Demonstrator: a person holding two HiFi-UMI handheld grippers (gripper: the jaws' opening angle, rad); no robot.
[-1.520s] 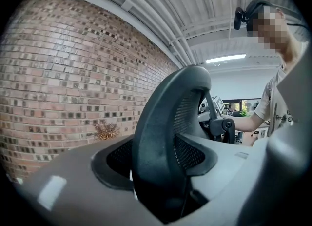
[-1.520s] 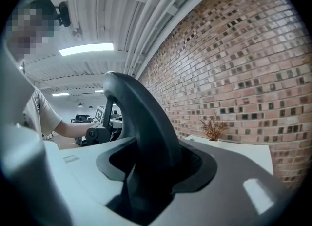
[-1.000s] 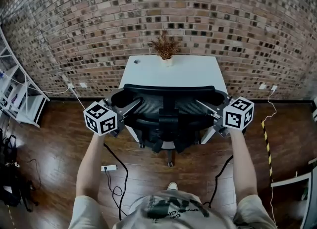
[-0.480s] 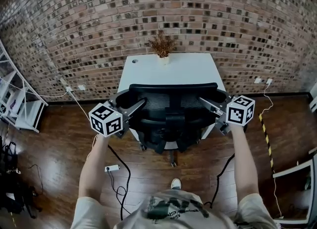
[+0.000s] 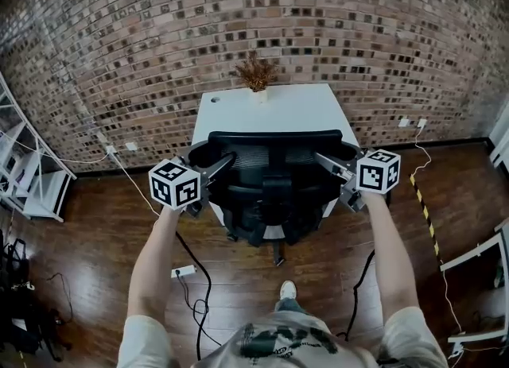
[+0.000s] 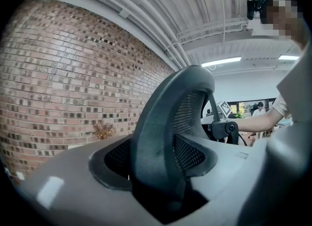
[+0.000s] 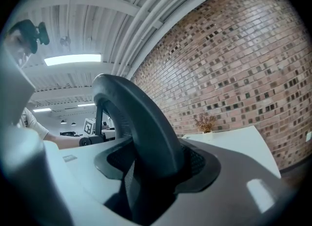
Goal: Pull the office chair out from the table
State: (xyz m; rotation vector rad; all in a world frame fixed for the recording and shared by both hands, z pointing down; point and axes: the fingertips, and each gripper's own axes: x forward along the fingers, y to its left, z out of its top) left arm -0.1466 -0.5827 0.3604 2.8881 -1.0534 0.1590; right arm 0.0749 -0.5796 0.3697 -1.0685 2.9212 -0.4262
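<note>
The black mesh office chair [image 5: 270, 169] stands tucked against the white table [image 5: 278, 108], its backrest toward me. My left gripper [image 5: 219, 166] clamps the backrest's left edge, and my right gripper [image 5: 328, 164] clamps the right edge. In the left gripper view the dark backrest frame [image 6: 163, 122] fills the gap of the left gripper [image 6: 165, 159]. The right gripper view shows the same frame [image 7: 141, 122] wedged in the right gripper [image 7: 151, 171]. The right jaws are easing slightly wider with the frame still touching them.
A dried plant in a small pot [image 5: 256, 72] stands at the table's far edge by the brick wall. A power strip [image 5: 184, 271] and cables lie on the wooden floor at left. A white shelf [image 5: 24, 176] is far left, white furniture [image 5: 477, 255] far right. My shoe [image 5: 287, 289] is behind the chair.
Both grippers keep their places on the backrest's two sides. The view has swung a little to the right. Any shift of the chair against the table is slight.
</note>
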